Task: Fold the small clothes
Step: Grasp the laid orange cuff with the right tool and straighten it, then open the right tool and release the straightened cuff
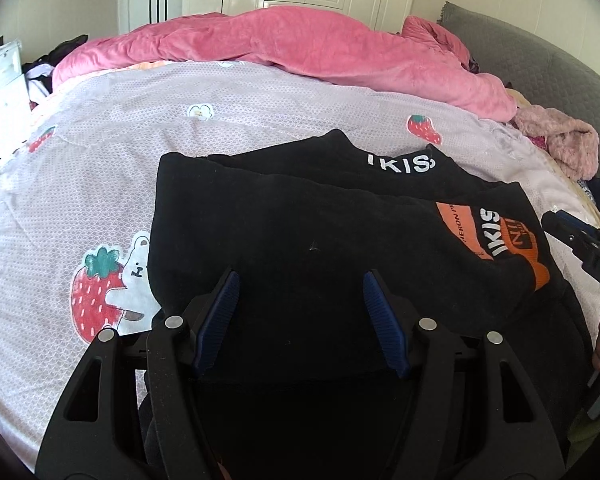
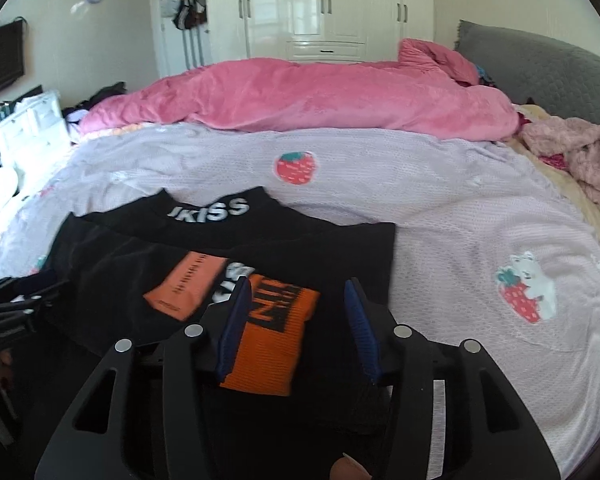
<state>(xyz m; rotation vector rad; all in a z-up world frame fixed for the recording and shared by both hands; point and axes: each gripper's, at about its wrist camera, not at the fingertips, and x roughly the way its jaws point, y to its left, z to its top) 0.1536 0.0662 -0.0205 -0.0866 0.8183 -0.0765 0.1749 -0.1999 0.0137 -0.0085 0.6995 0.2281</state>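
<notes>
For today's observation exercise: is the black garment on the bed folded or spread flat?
Folded: the black garment lies in overlapping layers, an orange cuff turned onto its front.

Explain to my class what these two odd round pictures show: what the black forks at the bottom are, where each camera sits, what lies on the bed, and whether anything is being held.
There is no robot here. A person holds a two-fingered gripper in each hand, and each gripper carries a wide-angle camera looking forward along its fingers, hence the round, bulging pictures. One picture comes from the left gripper, the other from the right gripper; the black forks with blue pads are their fingers. On the bed lies a lilac bedspread printed with strawberries, and on it a black garment with white lettering and an orange patch, partly folded. Behind it are a pink blanket and a wardrobe. Both grippers stand open over the garment; neither grips it.
</notes>
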